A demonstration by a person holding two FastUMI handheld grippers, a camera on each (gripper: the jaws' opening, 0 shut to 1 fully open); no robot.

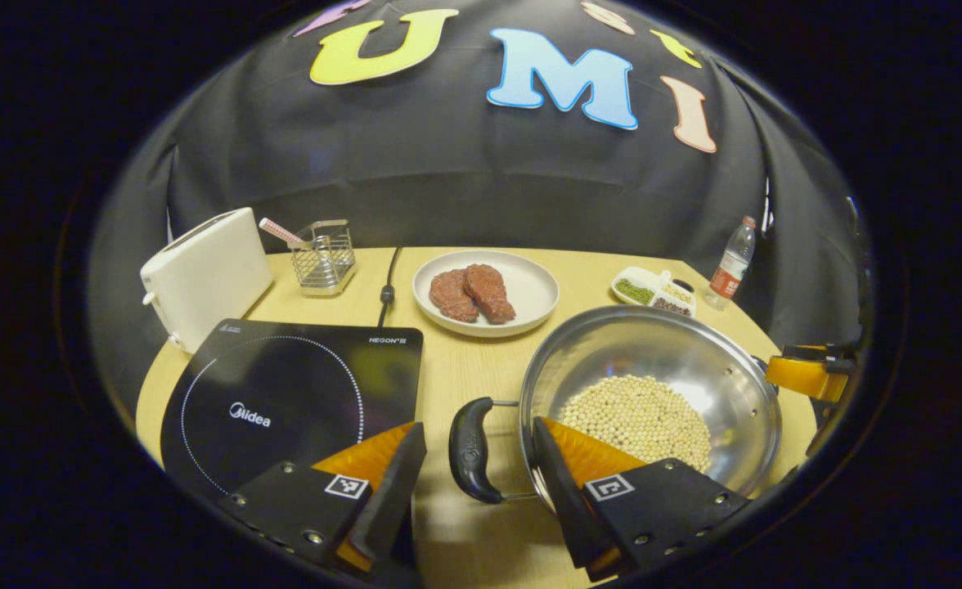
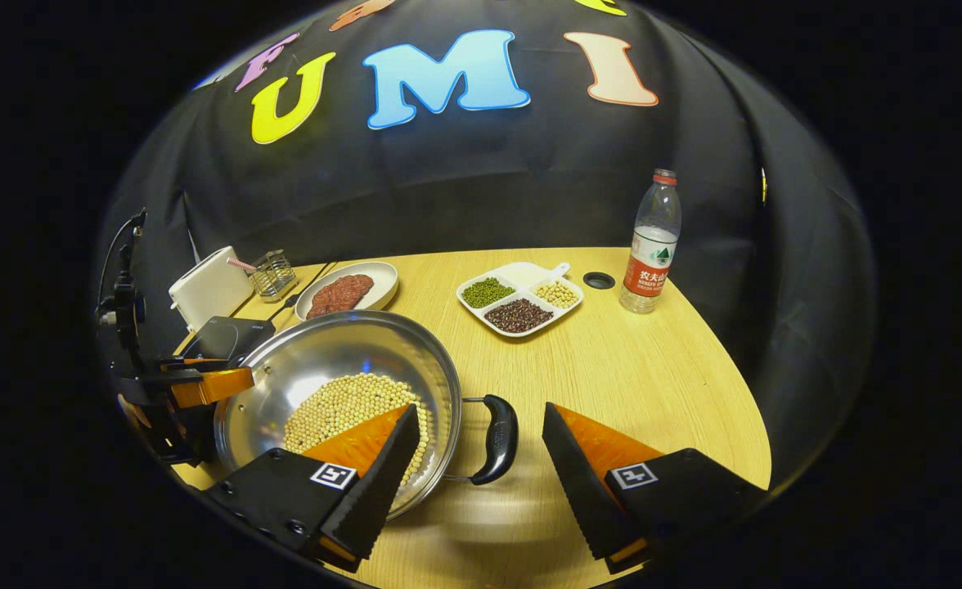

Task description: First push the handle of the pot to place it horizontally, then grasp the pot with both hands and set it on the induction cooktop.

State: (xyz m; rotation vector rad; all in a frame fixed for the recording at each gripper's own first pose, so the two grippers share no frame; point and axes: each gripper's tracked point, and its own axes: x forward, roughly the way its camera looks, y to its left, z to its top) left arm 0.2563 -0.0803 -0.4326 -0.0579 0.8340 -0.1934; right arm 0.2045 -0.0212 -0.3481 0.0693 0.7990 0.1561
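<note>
The shiny round steel pot, with a heap of pale soybeans in its bottom, sits on the light wooden counter, just beside the flat black induction cooktop and not on it. In the left gripper view the left hand-held gripper has its fingers spread wide, with one of the pot's black loop handles standing between them, and neither finger is pressing on it. In the right gripper view the right hand-held gripper is spread the same way around the pot's other black handle, again with gaps on both sides.

Behind the pot there's a white round plate holding two reddish meat patties. A white toaster and a small wire rack stand on the cooktop side of the pot. Past the pot on the other side sit a white divided dish of beans and a clear plastic water bottle with a red label.
</note>
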